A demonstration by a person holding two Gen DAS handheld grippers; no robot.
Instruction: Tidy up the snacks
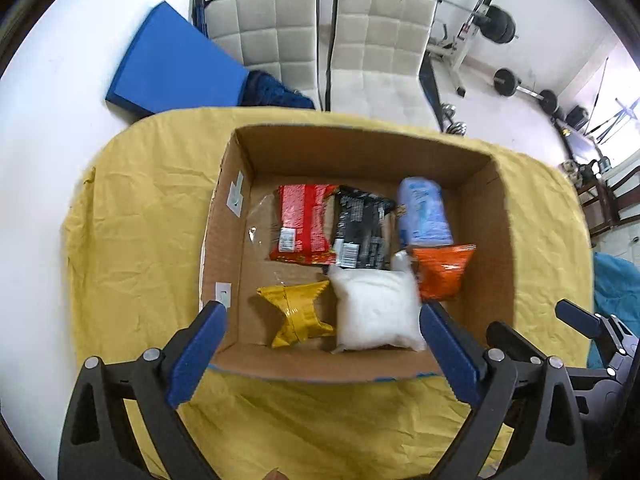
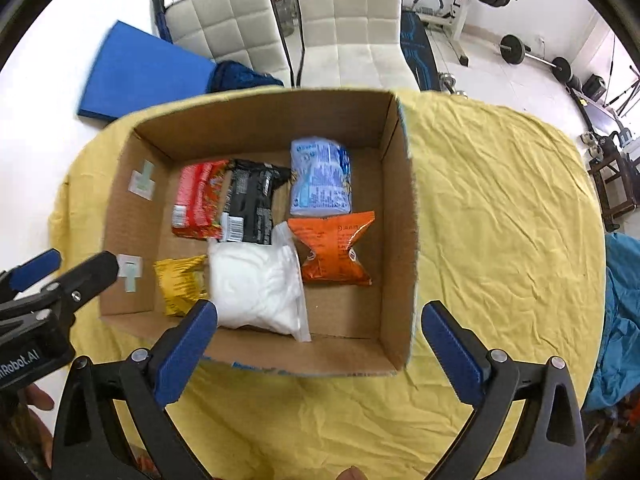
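An open cardboard box (image 1: 486,240) (image 2: 402,216) stands on the yellow tablecloth. Inside lie several snack packs: a red pack (image 1: 302,222) (image 2: 196,200), a black pack (image 1: 362,228) (image 2: 252,204), a light blue pack (image 1: 424,210) (image 2: 320,178), an orange bag (image 1: 440,274) (image 2: 332,250), a white bag (image 1: 376,308) (image 2: 254,284) and a yellow bag (image 1: 296,312) (image 2: 178,284). My left gripper (image 1: 322,354) hangs open above the box's near wall, holding nothing. My right gripper (image 2: 320,354) is open too, over the near right corner, also holding nothing.
The yellow tablecloth (image 1: 136,220) (image 2: 504,208) covers the table around the box. Behind it stand two white padded chairs (image 1: 276,32) (image 2: 352,20). A blue mat (image 1: 168,60) leans at back left. Weight equipment (image 1: 496,24) fills the back right. Teal fabric (image 2: 624,320) lies at right.
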